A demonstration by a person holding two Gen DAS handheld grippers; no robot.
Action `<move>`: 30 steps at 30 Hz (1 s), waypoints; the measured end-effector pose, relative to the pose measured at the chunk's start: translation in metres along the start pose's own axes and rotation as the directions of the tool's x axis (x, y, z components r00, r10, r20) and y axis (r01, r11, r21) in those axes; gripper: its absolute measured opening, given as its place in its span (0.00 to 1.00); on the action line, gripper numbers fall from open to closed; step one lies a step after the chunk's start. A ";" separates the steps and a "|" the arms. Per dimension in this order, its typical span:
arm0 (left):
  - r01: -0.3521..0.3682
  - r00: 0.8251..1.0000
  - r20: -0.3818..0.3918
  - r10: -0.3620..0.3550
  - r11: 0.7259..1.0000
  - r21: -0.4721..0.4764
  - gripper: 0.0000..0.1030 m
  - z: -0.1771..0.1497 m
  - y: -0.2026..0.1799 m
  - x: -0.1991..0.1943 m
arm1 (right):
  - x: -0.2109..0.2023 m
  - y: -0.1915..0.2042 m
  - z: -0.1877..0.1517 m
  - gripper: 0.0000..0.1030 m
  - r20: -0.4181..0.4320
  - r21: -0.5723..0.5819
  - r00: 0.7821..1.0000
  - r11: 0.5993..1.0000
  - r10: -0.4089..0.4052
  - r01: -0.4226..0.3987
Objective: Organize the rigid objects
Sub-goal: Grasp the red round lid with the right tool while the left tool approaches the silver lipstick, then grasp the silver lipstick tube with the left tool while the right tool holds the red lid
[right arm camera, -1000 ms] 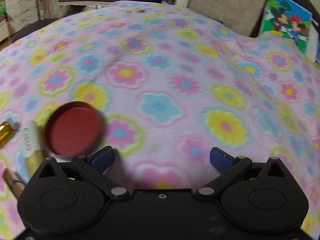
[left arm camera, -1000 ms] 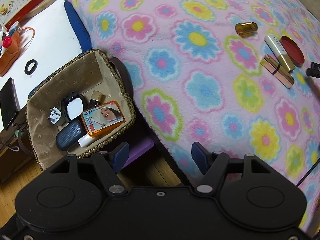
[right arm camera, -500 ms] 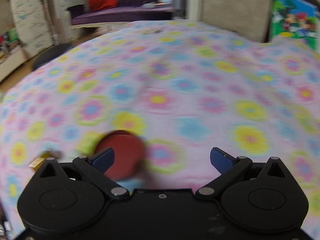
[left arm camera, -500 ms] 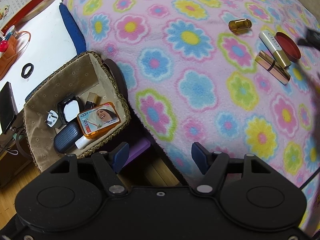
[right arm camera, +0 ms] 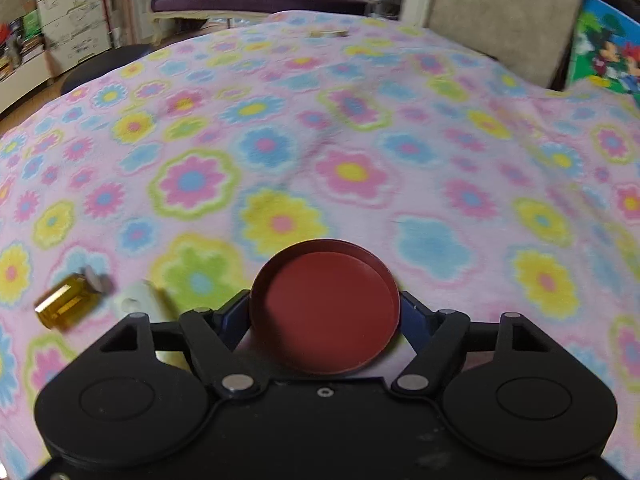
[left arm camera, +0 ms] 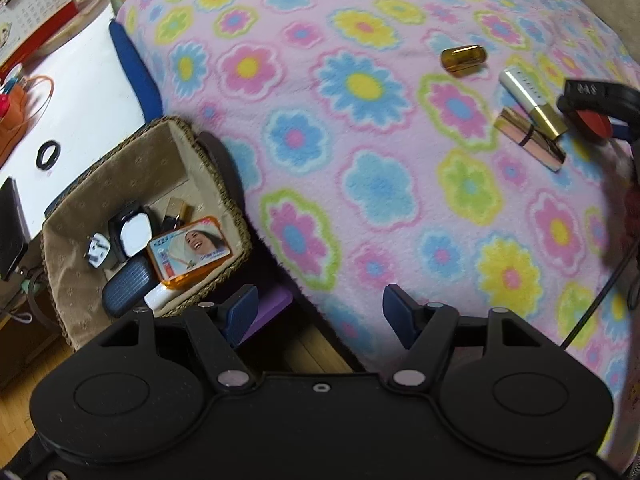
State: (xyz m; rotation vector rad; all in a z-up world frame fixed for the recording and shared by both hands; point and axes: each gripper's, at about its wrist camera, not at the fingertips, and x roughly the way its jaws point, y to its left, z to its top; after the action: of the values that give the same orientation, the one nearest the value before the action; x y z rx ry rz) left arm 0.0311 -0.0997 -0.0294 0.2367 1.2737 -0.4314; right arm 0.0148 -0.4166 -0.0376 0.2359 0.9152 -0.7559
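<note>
Since the red lid sits right between my right tool's pads, open side up, the jaws are closing on its rim and look like they're touching. It's a shallow round hard disc on the fuzzy flowered bed blanket. The lined woven basket sits way off at 9 o'clock in the left view, next to my half-open, empty left tool.
</note>
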 end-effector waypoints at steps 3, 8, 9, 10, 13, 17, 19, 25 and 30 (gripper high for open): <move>-0.013 0.999 0.051 0.011 0.999 0.045 0.63 0.004 -0.013 -0.008 | -0.005 -0.022 -0.011 0.73 0.037 0.010 0.999 0.999 -0.040 0.040; 0.028 0.988 0.146 -0.053 0.986 0.164 0.73 0.021 -0.053 -0.023 | -0.008 -0.043 -0.032 0.73 0.135 0.001 0.987 0.997 -0.081 0.082; 0.047 0.985 0.152 -0.077 0.981 0.189 0.74 0.025 -0.063 -0.023 | -0.008 -0.047 -0.036 0.73 0.161 0.012 0.984 0.997 -0.080 0.079; 0.062 0.983 0.156 -0.097 0.974 0.217 0.74 0.029 -0.074 -0.023 | -0.005 -0.050 -0.039 0.73 0.187 0.022 0.979 0.996 -0.083 0.081; 0.076 0.979 0.159 -0.126 0.954 0.291 0.78 0.043 -0.104 -0.014 | -0.004 -0.056 -0.045 0.73 0.231 0.056 0.970 0.997 -0.071 0.060; 0.047 0.979 0.167 -0.117 0.926 0.375 0.78 0.053 -0.135 0.004 | -0.002 -0.062 -0.045 0.75 0.253 0.090 0.966 0.996 -0.047 0.025; 0.027 0.977 0.183 -0.113 0.909 0.417 0.78 0.055 -0.147 0.011 | -0.002 -0.062 -0.045 0.75 0.258 0.093 0.965 0.996 -0.039 0.015; 0.046 0.972 0.186 -0.142 0.895 0.443 0.78 0.066 -0.158 0.023 | -0.004 -0.067 -0.047 0.75 0.266 0.105 0.964 0.994 -0.007 -0.022; 0.055 0.974 0.172 -0.147 0.893 0.448 0.78 0.076 -0.162 0.035 | -0.005 -0.068 -0.047 0.75 0.269 0.113 0.963 0.993 0.003 -0.035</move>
State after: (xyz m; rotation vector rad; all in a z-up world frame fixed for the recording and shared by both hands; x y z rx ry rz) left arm 0.0345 -0.2816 -0.0308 0.4979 0.9773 -0.8170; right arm -0.0632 -0.4406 -0.0542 0.2378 0.6120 -0.8028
